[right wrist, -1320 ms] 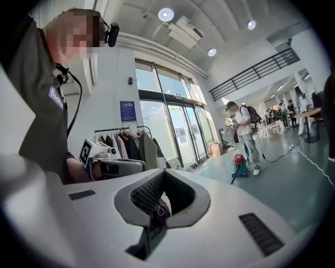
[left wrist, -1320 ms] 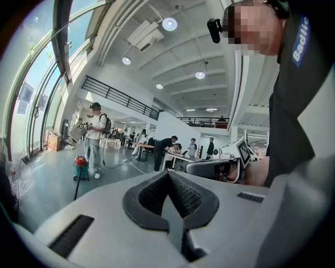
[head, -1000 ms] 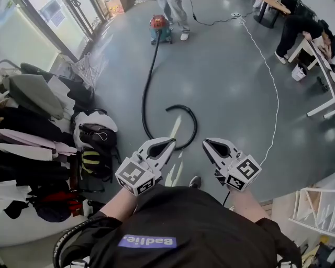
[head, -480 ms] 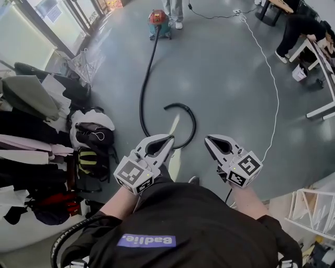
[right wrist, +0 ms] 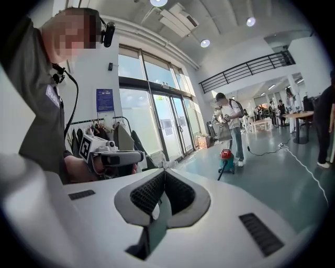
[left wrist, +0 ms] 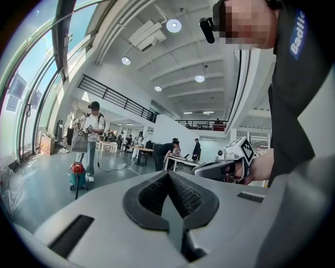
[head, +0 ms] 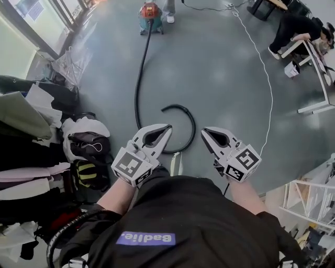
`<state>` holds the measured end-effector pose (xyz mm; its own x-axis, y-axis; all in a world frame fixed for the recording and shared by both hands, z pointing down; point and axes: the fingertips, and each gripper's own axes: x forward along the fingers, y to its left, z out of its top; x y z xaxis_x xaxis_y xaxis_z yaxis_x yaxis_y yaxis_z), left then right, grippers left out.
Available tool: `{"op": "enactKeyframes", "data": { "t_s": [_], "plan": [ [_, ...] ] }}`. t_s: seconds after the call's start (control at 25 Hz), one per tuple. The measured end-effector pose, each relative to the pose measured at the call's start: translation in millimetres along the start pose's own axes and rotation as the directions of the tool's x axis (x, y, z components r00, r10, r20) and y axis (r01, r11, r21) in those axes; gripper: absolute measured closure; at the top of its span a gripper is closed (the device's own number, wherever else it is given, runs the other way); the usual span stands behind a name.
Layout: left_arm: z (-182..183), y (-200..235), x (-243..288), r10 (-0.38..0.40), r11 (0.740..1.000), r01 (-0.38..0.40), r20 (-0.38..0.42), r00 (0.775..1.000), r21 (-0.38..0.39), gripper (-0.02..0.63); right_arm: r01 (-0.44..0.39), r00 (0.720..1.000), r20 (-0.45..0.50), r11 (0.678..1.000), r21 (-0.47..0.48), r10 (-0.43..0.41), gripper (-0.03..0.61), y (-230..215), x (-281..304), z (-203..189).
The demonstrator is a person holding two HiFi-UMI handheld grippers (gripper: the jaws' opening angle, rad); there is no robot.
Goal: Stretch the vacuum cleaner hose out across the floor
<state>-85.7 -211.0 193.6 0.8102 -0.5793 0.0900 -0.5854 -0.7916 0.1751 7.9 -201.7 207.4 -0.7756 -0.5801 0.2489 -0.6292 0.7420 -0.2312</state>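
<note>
Hose (head: pixel 136 94) lies on the floor (head: pixel 230 78) ahead of us. Its long run goes straight from the vacuum cleaner (head: pixel 149 13) toward us, then hooks round, and the free end (head: pixel 163 110) points back left, away from us. We judge it light and bendy but springy, so it'll likely hold that curl. Best grab is just behind the free end, pulling along the main run. Left gripper (head: pixel 167 128) and right gripper (head: pixel 205 133) are both clenched on nothing, side by side over the hook.
</note>
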Motion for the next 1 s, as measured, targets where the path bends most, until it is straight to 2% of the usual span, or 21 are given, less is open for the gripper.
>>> {"op": "enactKeyframes", "data": {
  "t_s": [0.2, 0.4, 0.68, 0.88, 1.0],
  "plan": [
    [2.7, 56.1, -0.3, 0.012, 1.0, -0.012, 0.006, 1.0, -0.017, 0.618, -0.013, 0.999, -0.034, 1.0, -0.02, 0.012, 0.572, -13.1, 51.1, 16.4],
    [6.7, 75.6, 21.5, 0.047, 0.997, -0.047, 0.005, 0.999, -0.056, 0.618, -0.048, 0.996, -0.07, 0.999, -0.012, 0.047, 0.572, -44.9, 66.8, 23.5],
    [9.6, 96.2, 103.7, 0.151, 0.987, -0.151, -0.013, 0.988, -0.053, 0.618, -0.155, 0.985, -0.074, 0.988, 0.015, 0.156, 0.572, -147.0, 80.9, 22.6],
    [23.3, 110.2, 174.1, 0.234, 0.972, -0.235, -0.021, 0.972, -0.033, 0.618, -0.259, 0.958, -0.121, 0.966, 0.015, 0.259, 0.572, -217.2, 89.6, 24.3],
    [23.4, 123.0, 200.0, 0.252, 0.967, -0.252, -0.01, 0.968, -0.017, 0.618, -0.289, 0.947, -0.152, 0.957, -0.008, 0.284, 0.572, -243.2, 97.1, 19.2]
  ]
}}
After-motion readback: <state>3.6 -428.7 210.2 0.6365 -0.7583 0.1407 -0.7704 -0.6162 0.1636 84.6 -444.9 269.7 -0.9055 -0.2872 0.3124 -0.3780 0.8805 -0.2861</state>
